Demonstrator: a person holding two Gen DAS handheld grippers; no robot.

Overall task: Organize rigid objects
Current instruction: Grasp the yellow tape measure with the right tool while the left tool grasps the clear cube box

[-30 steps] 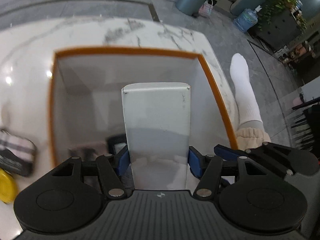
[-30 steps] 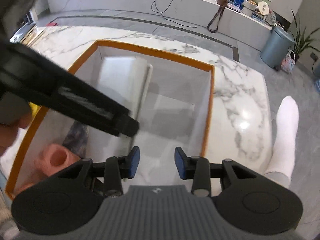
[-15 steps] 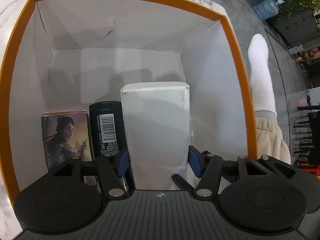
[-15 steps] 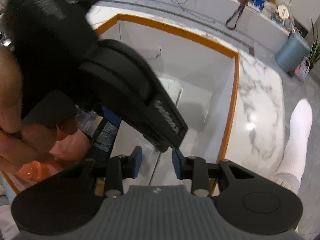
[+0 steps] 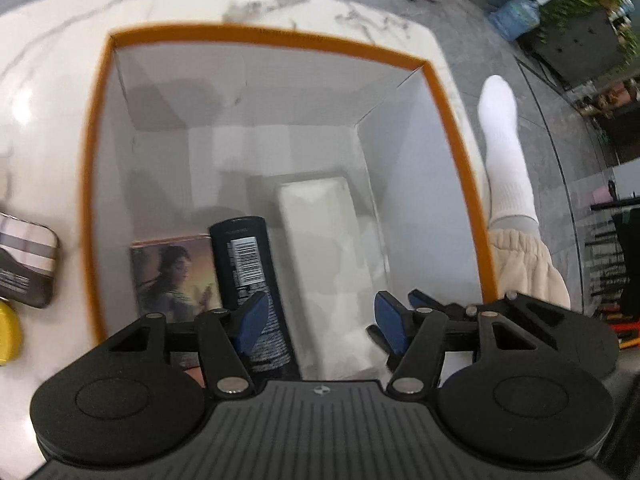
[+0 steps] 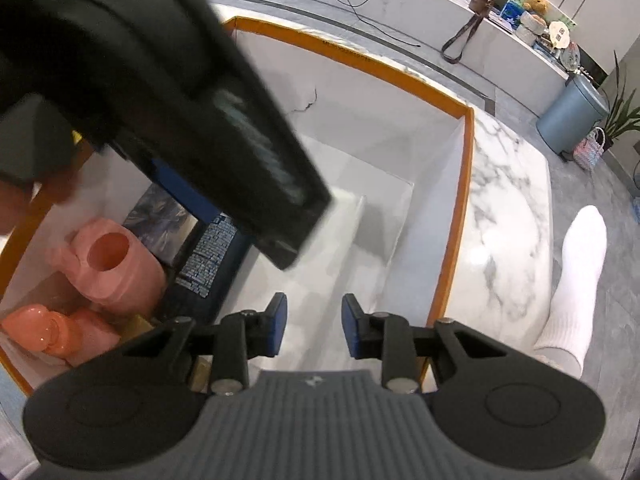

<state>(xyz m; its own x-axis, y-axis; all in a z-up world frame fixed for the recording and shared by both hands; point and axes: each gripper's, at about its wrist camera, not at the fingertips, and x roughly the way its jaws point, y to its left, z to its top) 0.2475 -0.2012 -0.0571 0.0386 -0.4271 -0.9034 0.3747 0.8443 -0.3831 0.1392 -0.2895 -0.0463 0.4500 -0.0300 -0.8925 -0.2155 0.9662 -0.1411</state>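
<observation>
The left claw point(image 5: 316, 320) is hanging over the orange-rimmed box point(image 5: 280, 38) with its jaws spreading wider, the blue pads point(image 5: 252, 320) standing clear of the white carton point(image 5: 332, 256) below, so it is gripping nothing. That carton is lying on the floor of the box, close to its right wall. Just left of the carton a dark bottle point(image 5: 248, 272) is lying lengthwise, and left of that a picture card box point(image 5: 176, 276) is sitting. The right claw point(image 6: 314, 326) is hovering above the same box point(image 6: 400, 76) with its jaws narrowing and nothing between them. Toward the near left corner of the box, two pink containers point(image 6: 116, 268) are resting beside the bottle point(image 6: 208, 260). Outside the box, to its left on the marble surface point(image 5: 48, 80), a striped tin point(image 5: 24, 256) and a yellow thing point(image 5: 8, 332) are lying
</observation>
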